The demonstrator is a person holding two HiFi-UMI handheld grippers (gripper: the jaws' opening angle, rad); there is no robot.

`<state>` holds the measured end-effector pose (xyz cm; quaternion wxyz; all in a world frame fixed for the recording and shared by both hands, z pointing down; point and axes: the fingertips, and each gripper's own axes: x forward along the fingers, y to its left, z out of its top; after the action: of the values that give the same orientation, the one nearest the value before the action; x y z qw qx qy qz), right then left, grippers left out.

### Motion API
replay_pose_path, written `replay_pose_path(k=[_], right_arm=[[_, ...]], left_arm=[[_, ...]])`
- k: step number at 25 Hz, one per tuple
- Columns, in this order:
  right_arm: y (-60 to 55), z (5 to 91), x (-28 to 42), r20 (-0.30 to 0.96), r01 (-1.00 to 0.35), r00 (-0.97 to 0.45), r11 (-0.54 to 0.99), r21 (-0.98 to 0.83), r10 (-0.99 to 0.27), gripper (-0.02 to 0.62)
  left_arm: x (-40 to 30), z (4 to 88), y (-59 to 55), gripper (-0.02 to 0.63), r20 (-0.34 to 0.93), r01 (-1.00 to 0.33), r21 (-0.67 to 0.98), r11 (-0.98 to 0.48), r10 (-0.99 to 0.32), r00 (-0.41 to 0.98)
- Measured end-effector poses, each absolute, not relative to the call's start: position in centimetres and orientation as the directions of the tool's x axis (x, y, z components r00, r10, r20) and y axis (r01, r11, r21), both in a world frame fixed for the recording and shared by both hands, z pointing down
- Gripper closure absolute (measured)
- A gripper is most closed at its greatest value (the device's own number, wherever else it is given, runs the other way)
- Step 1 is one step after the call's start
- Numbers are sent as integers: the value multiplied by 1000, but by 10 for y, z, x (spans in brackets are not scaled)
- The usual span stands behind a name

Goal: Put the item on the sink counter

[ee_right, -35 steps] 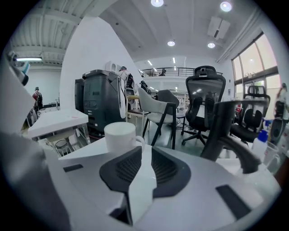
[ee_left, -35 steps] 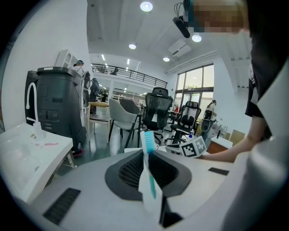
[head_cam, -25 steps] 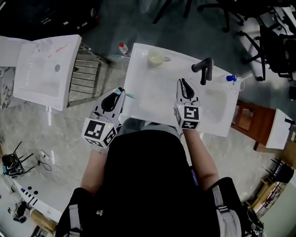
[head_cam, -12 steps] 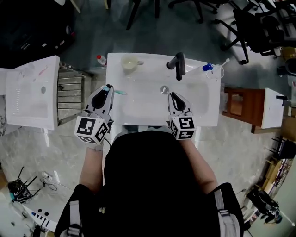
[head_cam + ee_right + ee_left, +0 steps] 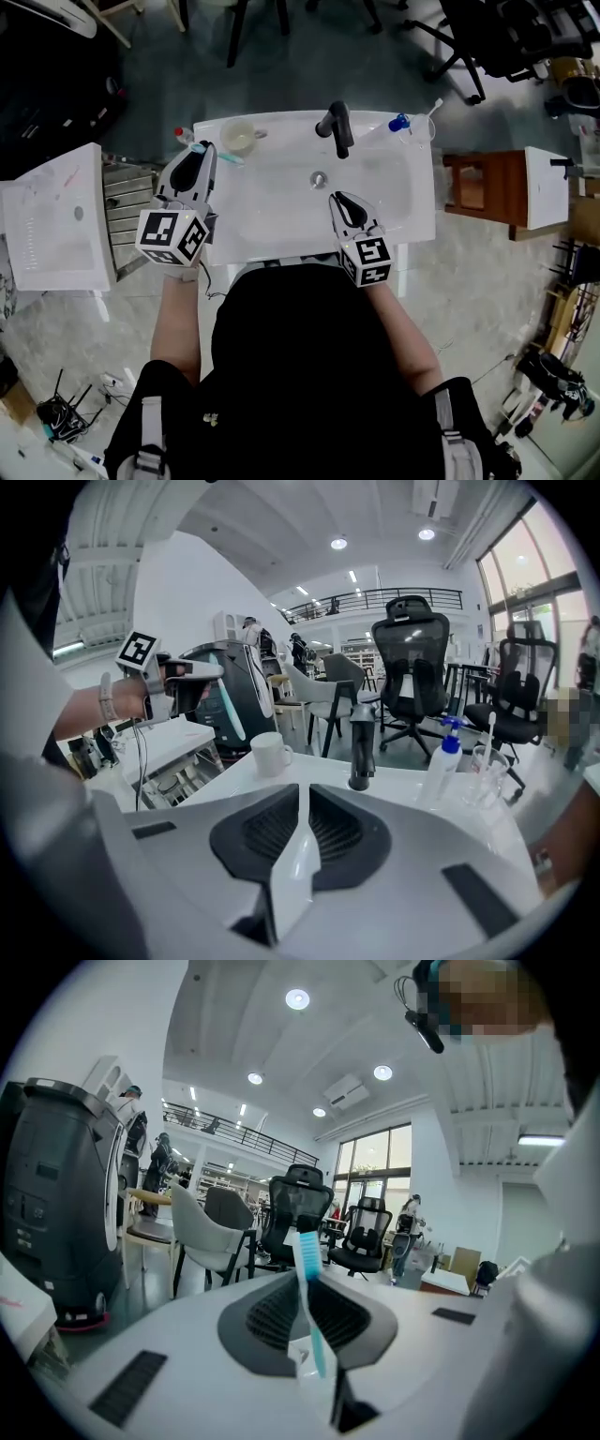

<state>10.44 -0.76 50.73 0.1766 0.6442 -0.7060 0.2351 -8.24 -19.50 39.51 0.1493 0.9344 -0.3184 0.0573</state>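
Note:
A teal toothbrush (image 5: 228, 157) sticks out of my left gripper (image 5: 206, 150), which is shut on its handle above the back left corner of the white sink counter (image 5: 412, 220), next to a white mug (image 5: 239, 138). In the left gripper view the toothbrush (image 5: 309, 1307) stands upright between the jaws of the left gripper (image 5: 307, 1290), bristles up. My right gripper (image 5: 336, 199) hangs over the basin's front part, shut with nothing in it. In the right gripper view the right gripper (image 5: 302, 803) has its pads together, facing the black faucet (image 5: 361, 747) and the mug (image 5: 272, 754).
On the counter's back right stand a blue-topped pump bottle (image 5: 398, 123) and a clear glass (image 5: 427, 124). The faucet (image 5: 337, 128) sits at the back middle. A second white sink (image 5: 52, 216), a metal rack (image 5: 122, 192) and a red-capped bottle (image 5: 182, 135) are left; a wooden stool (image 5: 478, 192) is right.
My left gripper has carried the toothbrush from the sink's left edge up to the back left corner beside the mug. The right gripper has drawn back toward the front of the basin.

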Motion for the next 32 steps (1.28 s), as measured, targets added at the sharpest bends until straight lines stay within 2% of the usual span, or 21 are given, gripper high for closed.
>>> replay_pose_path(k=[9,15,24,32], right_arm=[[-23,486,83,550,-991,-124,75,-112,-826,543],[-12,498,77,597,-994,-103,64,-86,-796,543],[-6,506,91,643,-996,-31,-29,-82,-765,543],[-3,507,92,642,-995,-14,-50,-81,-767,543]], left_arm=[[-68,416,-240,558,211,-604,240,-760,-567,796],[-61,449,-250,558,259,-590,235,-773,-535,804],[-54,492,-245,558,334,-580,260,-772,-492,804],[-60,523,-248,557,416,-587,237,-774,-465,781]])
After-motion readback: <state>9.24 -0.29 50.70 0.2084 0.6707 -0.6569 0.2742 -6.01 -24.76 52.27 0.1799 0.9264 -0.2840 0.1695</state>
